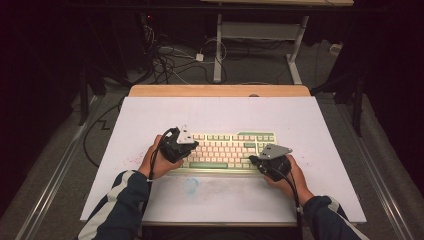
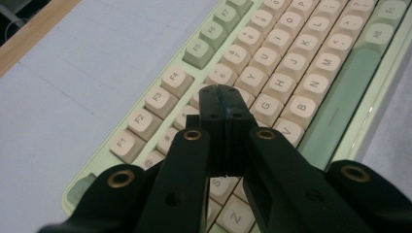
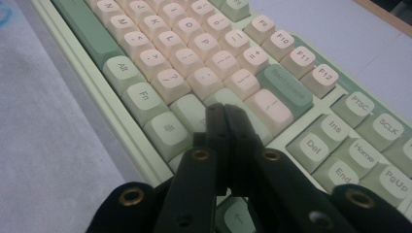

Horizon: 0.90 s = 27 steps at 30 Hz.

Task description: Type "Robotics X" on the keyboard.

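Both grippers [image 1: 186, 149] [image 1: 256, 160] were pinched shut, empty, over the keyboard [image 1: 227, 150]. I judged one key per tip best — straight down, lightly, not bridging two keys.

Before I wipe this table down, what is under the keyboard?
The keyboard lies flat on a white sheet that covers the wooden table. Beside it the sheet shows a blue smudge and reddish specks. Whatever is directly beneath the keyboard is covered.

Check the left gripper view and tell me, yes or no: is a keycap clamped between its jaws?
No. The left gripper has its jaws pressed together with nothing between them, above the keyboard.
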Motion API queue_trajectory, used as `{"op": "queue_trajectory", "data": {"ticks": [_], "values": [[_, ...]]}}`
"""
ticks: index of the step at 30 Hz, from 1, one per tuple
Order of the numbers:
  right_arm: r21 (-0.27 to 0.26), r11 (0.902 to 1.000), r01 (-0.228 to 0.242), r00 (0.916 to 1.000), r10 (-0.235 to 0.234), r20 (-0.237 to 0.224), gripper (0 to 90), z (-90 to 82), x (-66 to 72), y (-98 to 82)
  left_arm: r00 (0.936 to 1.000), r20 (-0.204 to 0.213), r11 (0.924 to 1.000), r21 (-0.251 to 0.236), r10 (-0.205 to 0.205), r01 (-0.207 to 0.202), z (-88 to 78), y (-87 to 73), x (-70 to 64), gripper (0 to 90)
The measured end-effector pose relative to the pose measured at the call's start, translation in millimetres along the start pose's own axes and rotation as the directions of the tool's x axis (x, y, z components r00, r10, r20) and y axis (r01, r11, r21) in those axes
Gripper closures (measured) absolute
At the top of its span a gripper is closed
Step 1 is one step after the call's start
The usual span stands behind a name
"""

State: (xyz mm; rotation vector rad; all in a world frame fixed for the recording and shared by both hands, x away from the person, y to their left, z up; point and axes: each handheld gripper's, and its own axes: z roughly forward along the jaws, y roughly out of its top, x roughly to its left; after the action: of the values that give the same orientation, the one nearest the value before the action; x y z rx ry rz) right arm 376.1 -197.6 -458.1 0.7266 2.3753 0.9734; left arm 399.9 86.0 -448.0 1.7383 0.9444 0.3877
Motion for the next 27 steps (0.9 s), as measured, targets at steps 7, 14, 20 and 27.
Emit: {"op": "queue_trajectory", "data": {"ticks": [7,14,20,27], "values": [[0.0,1.0,0.001,1.0,-0.001,-0.001,90.0,0.0,-0.1,-0.1,0.9999,0.005,0.9994,0.033,0.011,-0.011,13.1,-2.1,-4.2,87.2],[0.001,1.0,0.002,1.0,-0.002,0.0,90.0,0.0,0.0,0.0,0.9999,-0.004,0.9987,0.05,0.015,-0.014,17.0,-5.8,-4.7,87.2],[0.002,1.0,0.003,1.0,-0.003,-0.001,90.0,-0.1,-0.1,0.1,0.9998,-0.014,0.998,0.062,0.016,-0.015,20.5,-9.3,-2.7,87.2],[0.003,1.0,0.003,1.0,-0.003,0.0,90.0,-0.2,0.0,0.1,0.9995,-0.025,0.9978,0.063,0.021,-0.02,22.6,-10.9,-1.9,86.6]]}}
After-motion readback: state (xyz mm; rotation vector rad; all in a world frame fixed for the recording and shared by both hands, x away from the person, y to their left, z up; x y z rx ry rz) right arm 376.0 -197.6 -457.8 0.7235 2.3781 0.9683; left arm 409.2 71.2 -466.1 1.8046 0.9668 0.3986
